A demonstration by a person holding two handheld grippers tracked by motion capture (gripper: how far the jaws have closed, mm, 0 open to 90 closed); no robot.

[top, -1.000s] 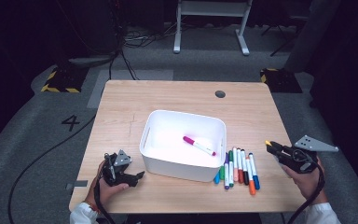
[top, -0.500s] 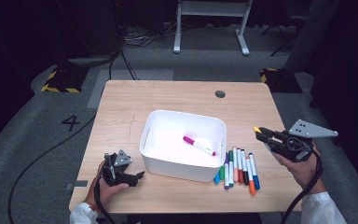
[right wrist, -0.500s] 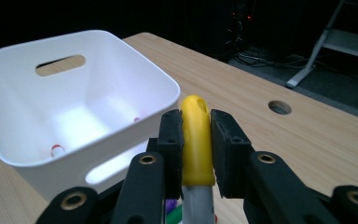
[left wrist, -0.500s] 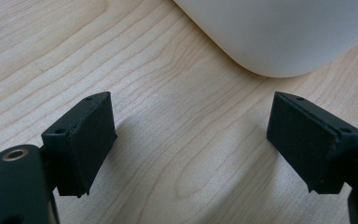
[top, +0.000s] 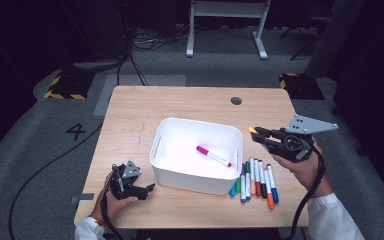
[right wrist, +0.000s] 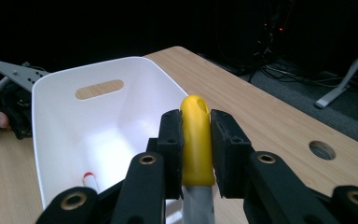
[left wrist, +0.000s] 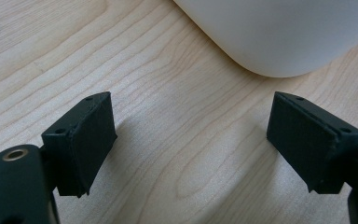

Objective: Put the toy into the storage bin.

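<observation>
Dark studio floor, cables and a stand's legs surround the light wooden table (top: 190, 107) where I am working both grippers remotely. At the near left corner, my left gripper (top: 139, 189) rests low on the wood, jaws spread wide with nothing between them, pointing at the near left corner of the white plastic bin (left wrist: 284, 32). Centre table, the bin holds one marker with a magenta cap (top: 213, 156), lying flat on its floor toward the right side. Just right of the bin's near right corner, a row of markers (top: 255, 179) lies side by side on the table: blue, green, purple, orange, black and others. Farther right, my right gripper (top: 254, 133) hangs above the table beside the bin's right wall, jaws clamped on a yellow-capped marker (right wrist: 196, 140), cap end pointing toward the bin.

My read: this marker is bound for the bin. The grip sits on the cap alone, so the cap could slip or pull off and the barrel fall short. A release before the tip clears the rim would drop it outside, onto the row below.
</observation>
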